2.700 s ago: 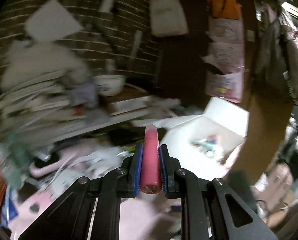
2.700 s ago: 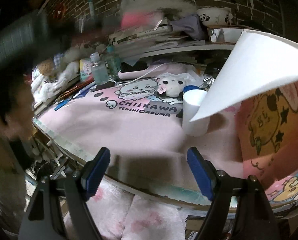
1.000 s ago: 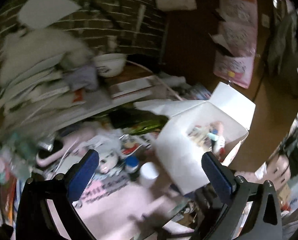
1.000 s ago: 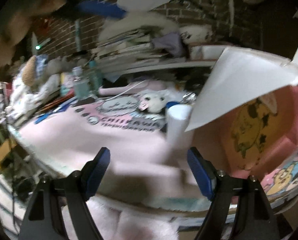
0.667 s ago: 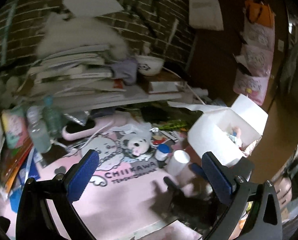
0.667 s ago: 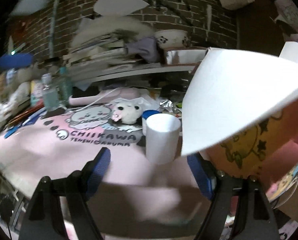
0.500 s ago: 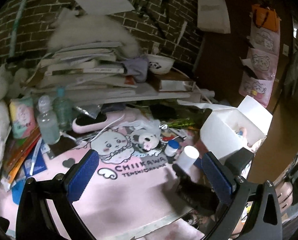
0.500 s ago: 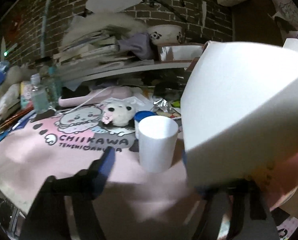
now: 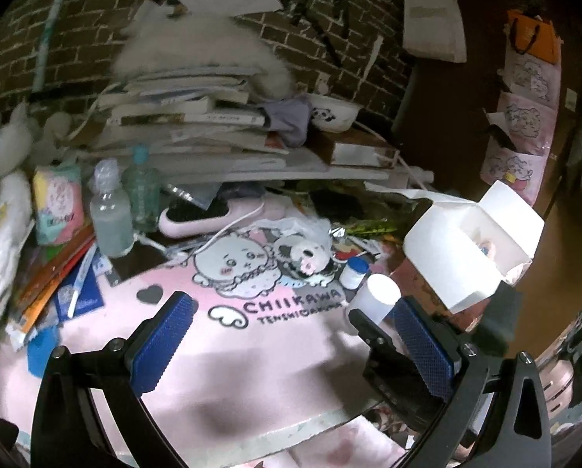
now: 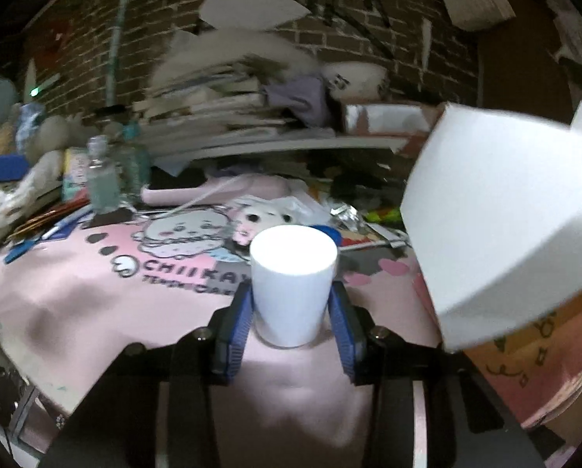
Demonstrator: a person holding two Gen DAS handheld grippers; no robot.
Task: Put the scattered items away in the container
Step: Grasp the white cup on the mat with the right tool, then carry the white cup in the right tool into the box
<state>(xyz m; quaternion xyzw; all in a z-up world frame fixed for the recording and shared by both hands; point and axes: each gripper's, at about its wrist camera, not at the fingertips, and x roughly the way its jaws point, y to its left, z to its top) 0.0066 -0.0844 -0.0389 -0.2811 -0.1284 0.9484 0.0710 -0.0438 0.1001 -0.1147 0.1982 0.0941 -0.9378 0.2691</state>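
A white cylinder [image 10: 293, 292] stands upright on the pink mat [image 10: 96, 296], just left of the open white box [image 10: 505, 234]. My right gripper [image 10: 291, 312] has the cylinder between its blue pads; the jaws are closing and both pads look pressed against its sides. In the left wrist view the cylinder [image 9: 378, 298] stands beside the box [image 9: 447, 261], which holds small items, with a black right finger [image 9: 369, 331] at its base. My left gripper [image 9: 291, 312] hangs open and empty above the mat's front.
Behind the cylinder lie a small blue-capped jar [image 9: 354, 271] and a plush toy [image 9: 304, 253]. Two clear bottles [image 9: 111, 218], a pink brush [image 9: 213, 220] and pens crowd the left. Stacked books [image 9: 185, 117] and a bowl [image 9: 332, 115] fill the shelf by the brick wall.
The left gripper let go of the pink tube at the box, opened and swung back down over the mat. The right gripper moved up to the white cylinder and narrowed around it.
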